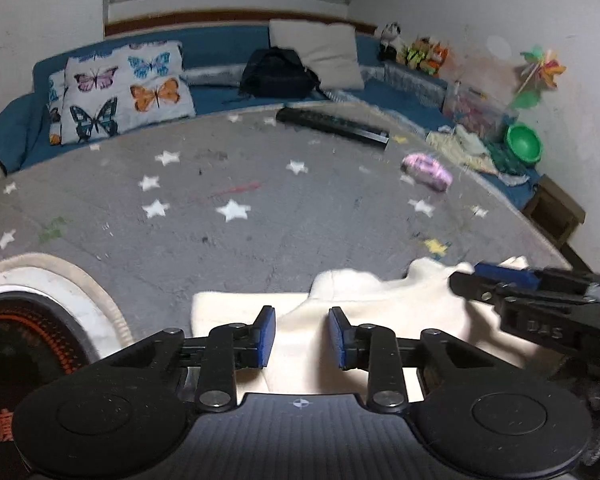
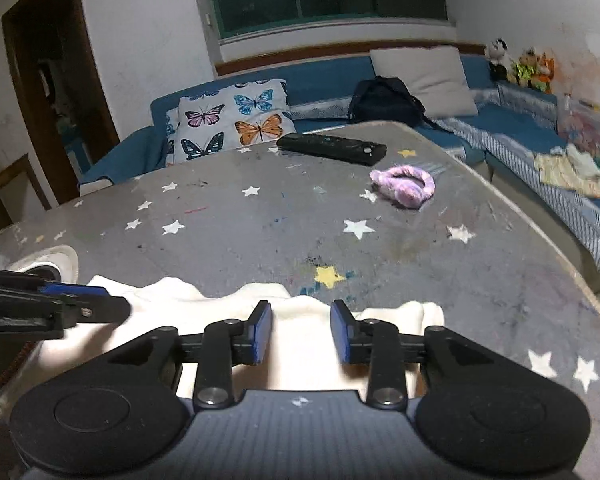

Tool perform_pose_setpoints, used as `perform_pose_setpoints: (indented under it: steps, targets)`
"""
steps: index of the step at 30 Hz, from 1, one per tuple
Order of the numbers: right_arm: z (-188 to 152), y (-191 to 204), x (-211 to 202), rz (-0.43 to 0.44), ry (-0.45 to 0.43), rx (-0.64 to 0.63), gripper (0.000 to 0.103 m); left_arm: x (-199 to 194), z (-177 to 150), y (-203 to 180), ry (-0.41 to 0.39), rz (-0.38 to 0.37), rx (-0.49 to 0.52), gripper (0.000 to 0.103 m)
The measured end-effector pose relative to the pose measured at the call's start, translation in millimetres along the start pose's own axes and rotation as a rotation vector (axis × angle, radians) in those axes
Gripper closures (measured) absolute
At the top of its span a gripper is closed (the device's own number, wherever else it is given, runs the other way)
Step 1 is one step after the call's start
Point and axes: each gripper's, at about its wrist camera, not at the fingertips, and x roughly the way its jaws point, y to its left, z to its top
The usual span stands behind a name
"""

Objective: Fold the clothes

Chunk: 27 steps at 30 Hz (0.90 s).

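we see the cream garment [image 1: 380, 320] bunched at the near edge of the grey star table [image 2: 260, 232]. left gripper [image 1: 302, 336] and right gripper [image 2: 300, 332] hover over it, jaws parted, gripping nothing.

Cream garment [image 2: 300, 332], grey star-patterned tablecloth [image 2: 260, 240], blue sofa [image 2: 324, 80], butterfly-print cushion [image 2: 232, 120], purple earmuffs [image 2: 404, 188].

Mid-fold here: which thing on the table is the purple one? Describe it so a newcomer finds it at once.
Start from the grey star-patterned table. Toward its far right side, just nearer than the long black bar-shaped device, lies the purple fluffy item, curled in a loop. It is the only soft, pastel thing there; the cream garment lies at the near edge.
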Motion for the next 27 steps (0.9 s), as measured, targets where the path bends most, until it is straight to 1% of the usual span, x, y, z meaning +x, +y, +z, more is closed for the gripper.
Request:
perform_pose_setpoints:
  steps: [4, 5, 6, 7, 9, 10, 12, 14, 15, 16, 17, 18, 19, 20, 21, 22, 23, 25, 27]
  targets:
    - [0, 6, -9, -0.001, 0.000, -0.022, 0.058, -3, -1, -2, -0.004, 0.003, 0.009, 0.070]
    - [-1, 8, -13, -0.001, -0.003, -0.027, 0.053, -6, -2, -2, -0.007, 0.002, 0.012, 0.070]
    - [-1, 9, -16, 0.000, -0.006, -0.031, 0.048, -9, -3, -3, -0.011, 0.002, 0.014, 0.064]
    - [-2, 11, -19, 0.000, -0.008, -0.034, 0.046, -13, -4, -4, -0.014, 0.005, 0.015, 0.058]
    - [-5, 15, -27, -0.002, -0.012, -0.042, 0.043, -23, -7, -6, -0.025, 0.015, 0.023, 0.056]
    - [-6, 17, -30, -0.003, -0.013, -0.047, 0.040, -27, -9, -7, -0.031, 0.020, 0.027, 0.050]
    - [-11, 21, -38, -0.008, -0.015, -0.053, 0.028, -38, -13, -8, -0.042, 0.031, 0.033, 0.046]
    - [-16, 24, -47, -0.018, -0.020, -0.050, 0.024, -46, -18, -9, -0.048, 0.037, 0.036, 0.039]
    - [-18, 25, -51, -0.020, -0.020, -0.047, 0.020, -51, -21, -9, -0.052, 0.040, 0.036, 0.033]
    - [-21, 26, -55, -0.023, -0.020, -0.044, 0.018, -56, -24, -10, -0.057, 0.044, 0.037, 0.029]
    - [-24, 27, -58, -0.025, -0.019, -0.040, 0.016, -60, -28, -10, -0.064, 0.049, 0.040, 0.027]
    - [-27, 27, -61, -0.028, -0.019, -0.036, 0.016, -65, -31, -10, -0.070, 0.054, 0.044, 0.024]
    - [-30, 29, -65, -0.033, -0.020, -0.032, 0.015, -70, -35, -11, -0.077, 0.058, 0.046, 0.019]
    - [-34, 30, -69, -0.039, -0.022, -0.026, 0.012, -75, -38, -11, -0.084, 0.061, 0.048, 0.016]
    - [-38, 32, -73, -0.045, -0.024, -0.022, 0.010, -80, -41, -11, -0.093, 0.065, 0.049, 0.011]
    - [-40, 33, -77, -0.050, -0.026, -0.019, 0.010, -84, -45, -11, -0.104, 0.069, 0.050, 0.008]
    - [-43, 34, -80, -0.052, -0.028, -0.016, 0.009, -89, -48, -11, -0.115, 0.074, 0.052, 0.007]
    - [-47, 37, -87, -0.067, -0.035, -0.018, 0.001, -99, -55, -10, -0.135, 0.079, 0.053, 0.003]
    - [-52, 41, -93, -0.085, -0.043, -0.023, 0.000, -109, -63, -10, -0.153, 0.076, 0.057, 0.000]
